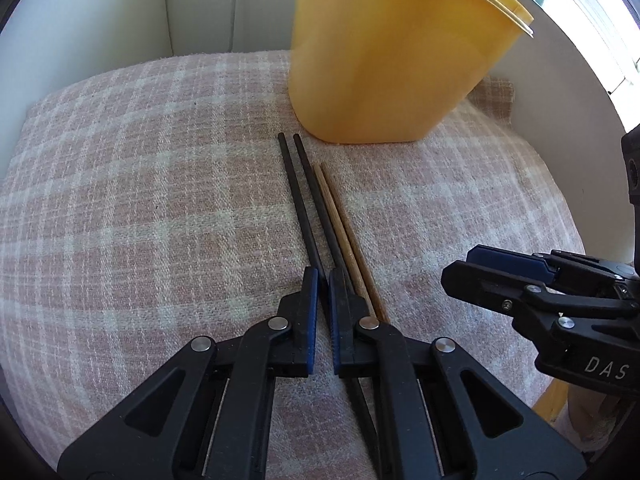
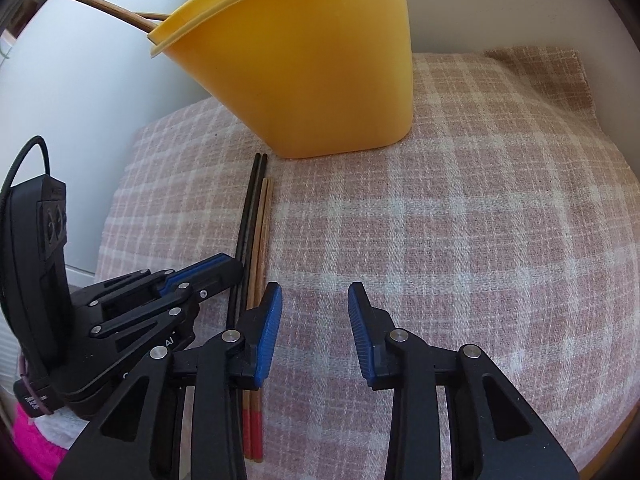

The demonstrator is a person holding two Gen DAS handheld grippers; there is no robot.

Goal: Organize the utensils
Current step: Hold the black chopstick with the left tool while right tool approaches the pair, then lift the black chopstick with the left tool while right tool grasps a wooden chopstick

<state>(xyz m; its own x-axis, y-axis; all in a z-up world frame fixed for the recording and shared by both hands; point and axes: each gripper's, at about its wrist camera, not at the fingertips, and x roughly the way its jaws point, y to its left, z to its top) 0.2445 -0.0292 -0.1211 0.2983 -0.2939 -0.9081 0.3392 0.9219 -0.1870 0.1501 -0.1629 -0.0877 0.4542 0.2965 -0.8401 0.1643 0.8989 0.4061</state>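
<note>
Black and wooden chopsticks on a pink plaid cloth, in front of a yellow utensil holder.

Black chopsticks (image 1: pixel 298 204), a pair, lie side by side on the pink-and-white checked cloth (image 1: pixel 140 184), their far tips just short of the yellow plastic holder (image 1: pixel 384 60); touching them on the right lies a pair of wooden chopsticks (image 2: pixel 262 236) with red-painted near ends. The left gripper (image 1: pixel 323 280) is down over the black pair with its jaws clenched nearly together, one black stick running in between the blue pads (image 1: pixel 312 320); whether the pads actually press it I cannot tell. The right gripper (image 2: pixel 315 300) hovers over bare cloth beside the wooden pair, jaws apart with nothing between them. A curved wooden handle (image 2: pixel 100 4) sticks out of the holder's rim.
</note>
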